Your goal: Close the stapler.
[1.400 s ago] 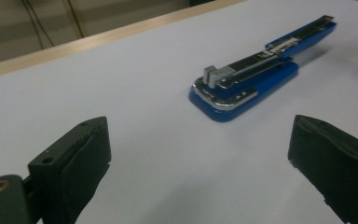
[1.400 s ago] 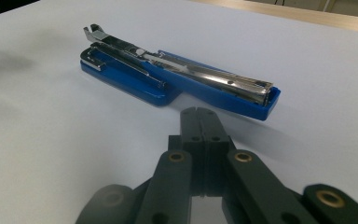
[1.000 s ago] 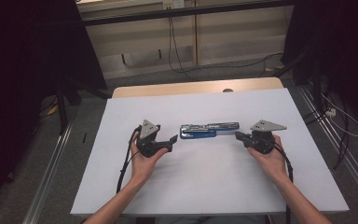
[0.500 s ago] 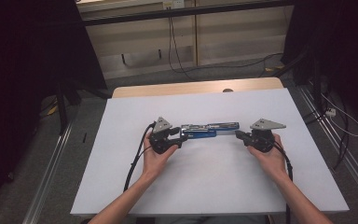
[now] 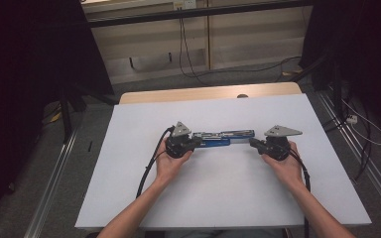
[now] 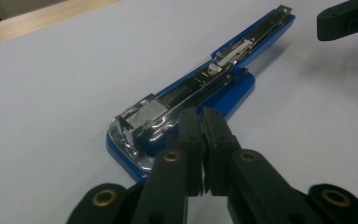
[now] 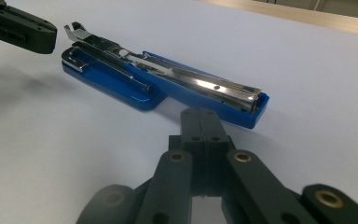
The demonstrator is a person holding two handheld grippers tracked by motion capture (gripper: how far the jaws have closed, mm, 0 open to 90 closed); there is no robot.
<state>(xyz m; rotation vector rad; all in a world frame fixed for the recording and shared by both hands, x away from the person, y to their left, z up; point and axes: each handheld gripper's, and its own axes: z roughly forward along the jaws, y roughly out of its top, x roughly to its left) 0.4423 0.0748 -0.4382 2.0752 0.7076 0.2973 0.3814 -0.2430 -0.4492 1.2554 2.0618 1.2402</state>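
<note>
A blue stapler [image 5: 222,139] lies opened out flat near the middle of the white table [image 5: 129,188], its length running left to right between the two grippers. In the left gripper view the stapler [image 6: 200,93] shows a blue base with a chrome magazine channel on top, a block of staples sitting at the near, rounded end, and the long upper arm stretching away toward the far corner. In the right gripper view the stapler [image 7: 168,79] shows its two blue halves side by side and offset along their length, the chrome rail lying along the nearer half and ending at its square blue tip. The left gripper [image 5: 194,144] sits at the left end of the stapler; its jaws have just been closing and now stand together, with nothing between them, their tips right at the rounded end's edge, though whether they press on it cannot be told. Seen from its own camera, the left gripper [image 6: 204,122] has both black jaws side by side with only a thin seam between them. The right gripper [image 5: 253,142] rests just off the right end of the stapler, close to it but apart, and its jaws are also together and empty, as the right gripper [image 7: 200,119] shows in its own view. Behind the white table a strip of wooden tabletop [image 5: 208,92] shows, and cables [image 5: 193,59] trail over the floor beyond.
</note>
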